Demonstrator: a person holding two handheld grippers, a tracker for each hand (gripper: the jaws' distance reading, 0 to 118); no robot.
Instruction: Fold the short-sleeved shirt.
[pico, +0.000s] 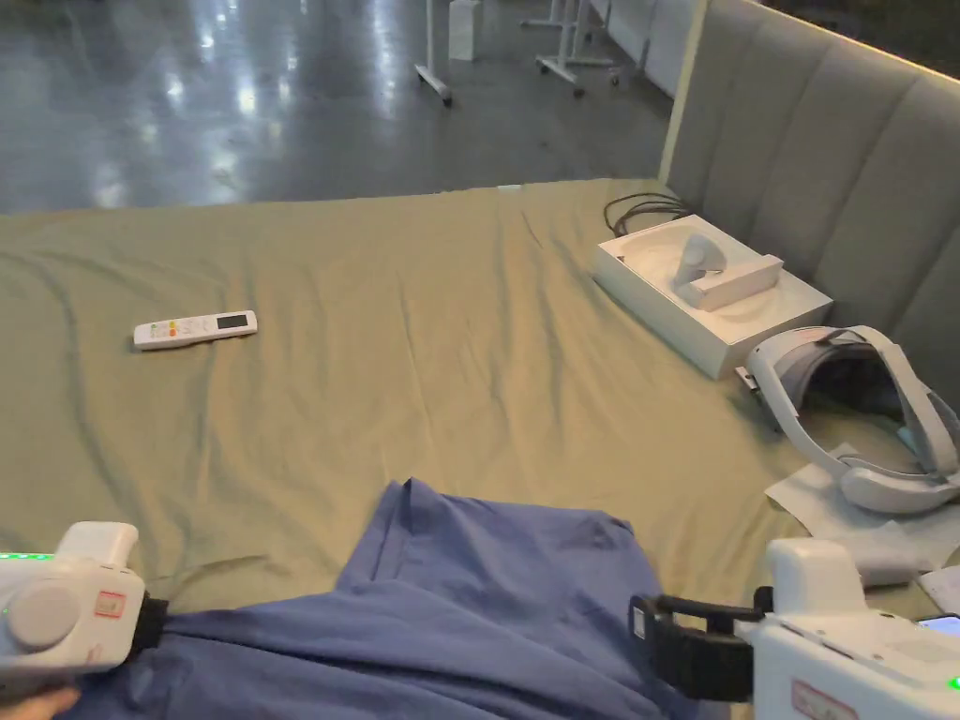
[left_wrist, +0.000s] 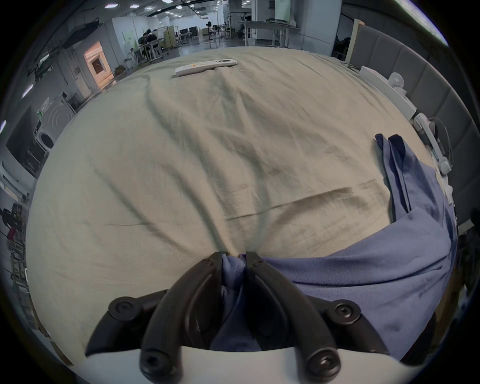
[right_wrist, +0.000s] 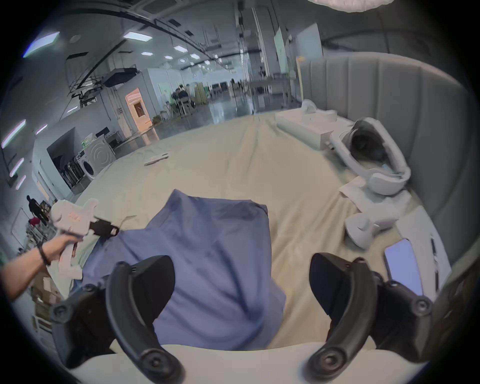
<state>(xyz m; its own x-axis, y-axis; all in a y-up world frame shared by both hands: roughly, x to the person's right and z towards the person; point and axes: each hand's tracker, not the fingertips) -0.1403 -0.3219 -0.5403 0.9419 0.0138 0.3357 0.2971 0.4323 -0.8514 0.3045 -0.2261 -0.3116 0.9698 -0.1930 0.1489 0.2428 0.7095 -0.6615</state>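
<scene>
A blue short-sleeved shirt (pico: 469, 600) lies crumpled at the near edge of a bed covered in an olive sheet (pico: 422, 356). My left gripper (pico: 155, 623) is at the shirt's left end, and in the left gripper view its jaws are shut on a bunch of blue cloth (left_wrist: 235, 265). My right gripper (pico: 647, 623) hovers at the shirt's right side. In the right gripper view its jaws stand wide apart (right_wrist: 241, 275) above the shirt (right_wrist: 215, 259), gripping nothing. That view also takes in the left gripper (right_wrist: 114, 231), held by a hand, pinching the shirt's far corner.
A white remote (pico: 195, 329) lies on the sheet at the left. On the right stand a white box (pico: 712, 291), a white headset (pico: 862, 422), papers and a phone (right_wrist: 402, 265). A grey padded headboard (pico: 825, 159) rises at the right. Beyond the bed is a shiny floor.
</scene>
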